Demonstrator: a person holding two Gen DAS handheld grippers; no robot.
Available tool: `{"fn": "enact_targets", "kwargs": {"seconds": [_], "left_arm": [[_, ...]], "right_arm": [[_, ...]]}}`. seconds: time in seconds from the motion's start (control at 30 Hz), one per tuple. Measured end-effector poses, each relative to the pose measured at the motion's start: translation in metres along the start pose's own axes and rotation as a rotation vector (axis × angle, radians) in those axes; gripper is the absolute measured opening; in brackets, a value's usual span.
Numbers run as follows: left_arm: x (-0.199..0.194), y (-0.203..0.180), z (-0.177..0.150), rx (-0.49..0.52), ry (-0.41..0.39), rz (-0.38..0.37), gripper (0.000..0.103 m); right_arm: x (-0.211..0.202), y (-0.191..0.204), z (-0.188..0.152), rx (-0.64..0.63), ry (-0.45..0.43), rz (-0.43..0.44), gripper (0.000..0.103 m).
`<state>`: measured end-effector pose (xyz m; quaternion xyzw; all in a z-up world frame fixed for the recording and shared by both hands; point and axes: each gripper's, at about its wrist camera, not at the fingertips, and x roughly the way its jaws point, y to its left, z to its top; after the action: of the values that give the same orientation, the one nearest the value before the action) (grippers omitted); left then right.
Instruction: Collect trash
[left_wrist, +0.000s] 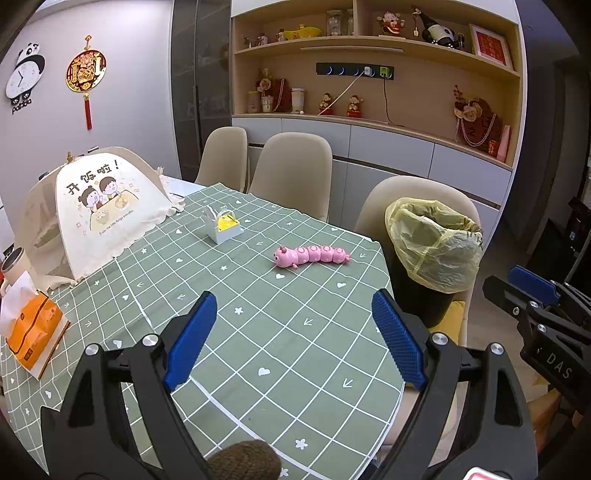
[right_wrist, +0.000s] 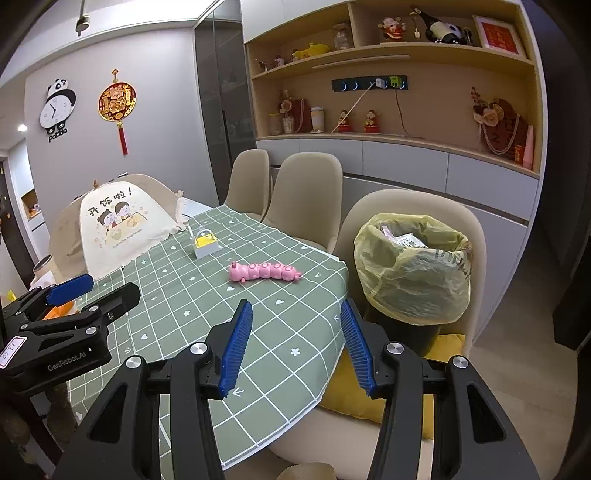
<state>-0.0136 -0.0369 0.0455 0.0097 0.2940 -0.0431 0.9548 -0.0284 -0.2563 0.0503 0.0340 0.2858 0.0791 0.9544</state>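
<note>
Desk (left_wrist: 258, 332), large, draped in a sage-green cloth gridded in white with small hearts, stars and arrows, carried every loose item and served as the working surface. Cream fabric food-cover tent (left_wrist: 107, 206), printed with two cartoon children, stood at the far left of the desk, presumably shielding dishes. Black waste bin lined with a translucent yellow plastic bag (right_wrist: 413, 273) sat on the seat of a beige moulded chair (right_wrist: 476, 236) just beside the desk's right edge, a placement that appeared meant to bring its mouth level with the desk for easy dropping; paper scraps showed inside the liner. Left gripper (left_wrist: 293, 341), black frame with blue ribbed fingers (left_wrist: 195, 332) spread wide and holding nothing, hovered over the near desk. Right gripper (right_wrist: 295, 347), likewise set wide and empty, hung above the desk's right corner next to the bin, apparently poised between pickup and drop-off. Orange tissue packet (left_wrist: 33, 336) lay at the left edge. Pink segmented plastic caterpillar toy (left_wrist: 312, 255) lay mid-desk, near the bin. Small white carton with a yellow inside (left_wrist: 223, 225), the likeliest remaining trash, stood farther back, well apart from both grippers.
</note>
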Motion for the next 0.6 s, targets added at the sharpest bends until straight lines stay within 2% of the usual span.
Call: {"fn": "enact_targets", "kwargs": {"seconds": [0.6], "left_arm": [[-0.0010, -0.0051, -0.0011, 0.006, 0.001, -0.011, 0.082]], "right_arm": [[-0.0038, -0.0063, -0.0001, 0.002, -0.004, -0.017, 0.047]]}}
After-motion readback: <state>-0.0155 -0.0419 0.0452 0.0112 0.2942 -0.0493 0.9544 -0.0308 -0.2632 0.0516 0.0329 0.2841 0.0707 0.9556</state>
